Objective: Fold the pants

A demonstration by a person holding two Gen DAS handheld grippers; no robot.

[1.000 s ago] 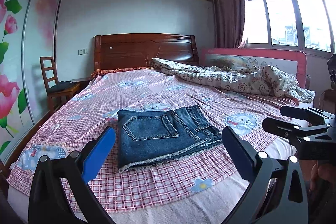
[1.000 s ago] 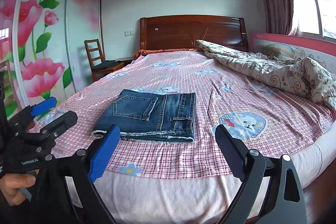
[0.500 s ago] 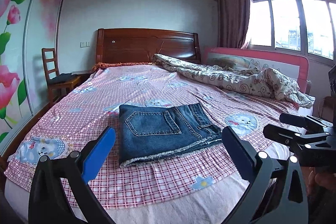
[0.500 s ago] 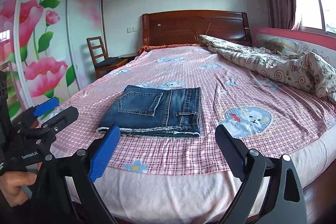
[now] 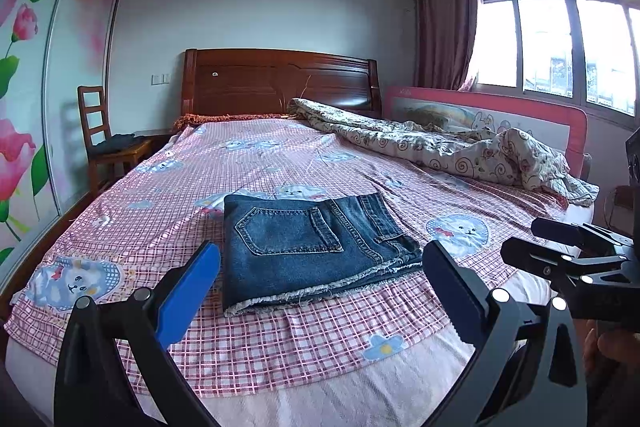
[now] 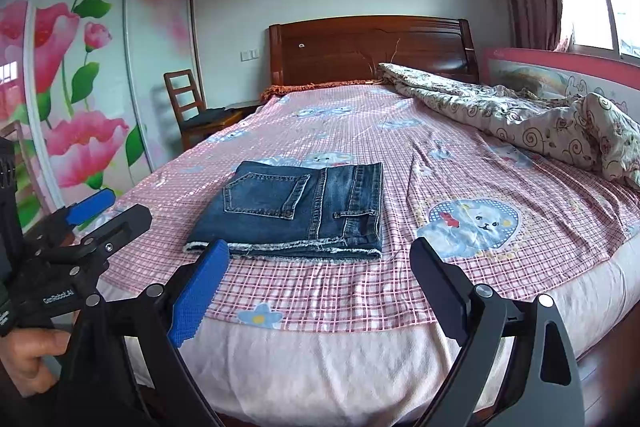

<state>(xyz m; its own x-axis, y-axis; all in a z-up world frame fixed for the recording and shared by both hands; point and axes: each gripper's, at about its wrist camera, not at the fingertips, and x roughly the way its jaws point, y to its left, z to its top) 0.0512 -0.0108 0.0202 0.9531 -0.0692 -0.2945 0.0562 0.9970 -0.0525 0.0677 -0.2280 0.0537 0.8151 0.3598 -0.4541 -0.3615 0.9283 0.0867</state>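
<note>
Dark blue denim pants (image 5: 308,247) (image 6: 296,209) lie folded into a flat rectangle on the pink checked bedsheet (image 5: 280,339) (image 6: 360,291), a back pocket facing up and the frayed hems toward me. My left gripper (image 5: 320,275) is open and held back from the bed's near edge, touching nothing. Over the same edge my right gripper (image 6: 320,275) hangs open and empty too. Each gripper also shows at the side of the other's view, with a hand (image 6: 28,355) on its handle.
A crumpled floral quilt (image 5: 460,151) lies along the bed's right side by a pink guard rail (image 5: 500,115). A wooden headboard (image 5: 280,83) stands at the far end. A wooden chair (image 5: 108,147) and a flower-printed sliding wardrobe (image 6: 80,87) are on the left.
Both views have pulled back and risen slightly, so the folded pants sit a little farther away. The pants have not moved, and both grippers stay open.
</note>
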